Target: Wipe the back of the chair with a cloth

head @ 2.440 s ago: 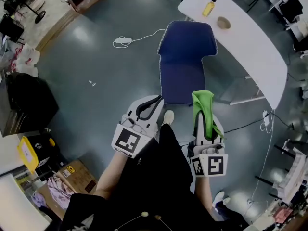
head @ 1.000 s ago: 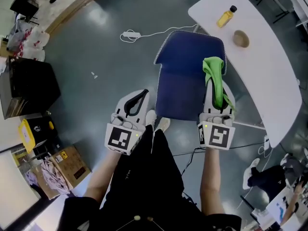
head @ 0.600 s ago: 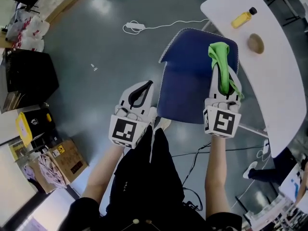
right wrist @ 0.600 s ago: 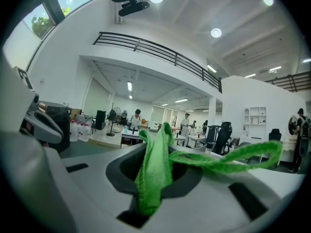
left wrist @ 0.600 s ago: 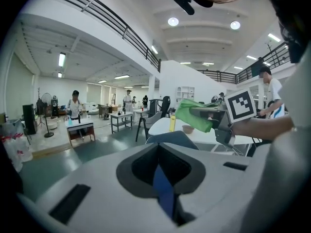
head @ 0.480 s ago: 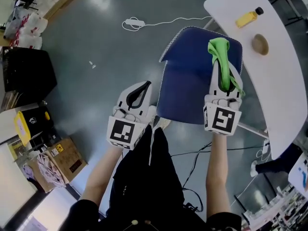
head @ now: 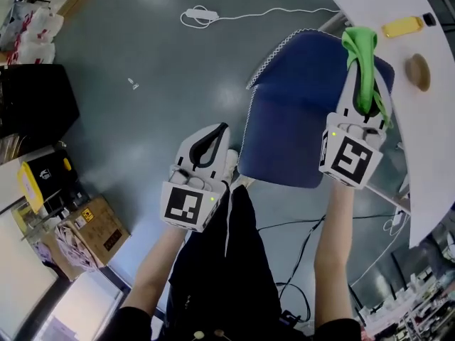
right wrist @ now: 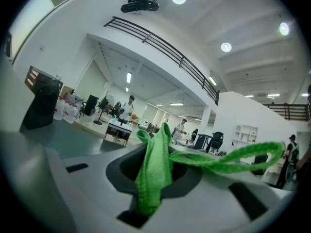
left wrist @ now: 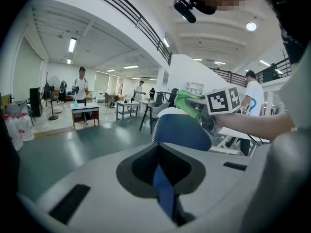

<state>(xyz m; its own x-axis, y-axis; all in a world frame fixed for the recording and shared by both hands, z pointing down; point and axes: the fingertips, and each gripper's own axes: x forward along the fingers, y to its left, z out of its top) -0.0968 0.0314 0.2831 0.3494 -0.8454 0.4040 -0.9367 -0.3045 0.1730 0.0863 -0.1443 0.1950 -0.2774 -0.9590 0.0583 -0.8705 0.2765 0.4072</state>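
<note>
Gripping green cloth (head: 357, 42) with right tongs (head: 365, 77) at top of blue chair back (head: 298, 84); holding left tongs (head: 215, 135) closed, empty, beside it.

Bunched green cloth (head: 360, 47) at top corner of blue chair (head: 291, 123).

Right gripper (right wrist: 158, 188): pale grey jaws closed together, pinching the cloth.
Cloth (right wrist: 155, 164): bright green, bunched, standing up out of the jaws; one thin strand trails off to the right.
Background: large bright hall, people (right wrist: 128, 107) standing by tables (right wrist: 118, 130), round ceiling lights (right wrist: 226, 46), balcony rail (right wrist: 165, 47) overhead.
</note>
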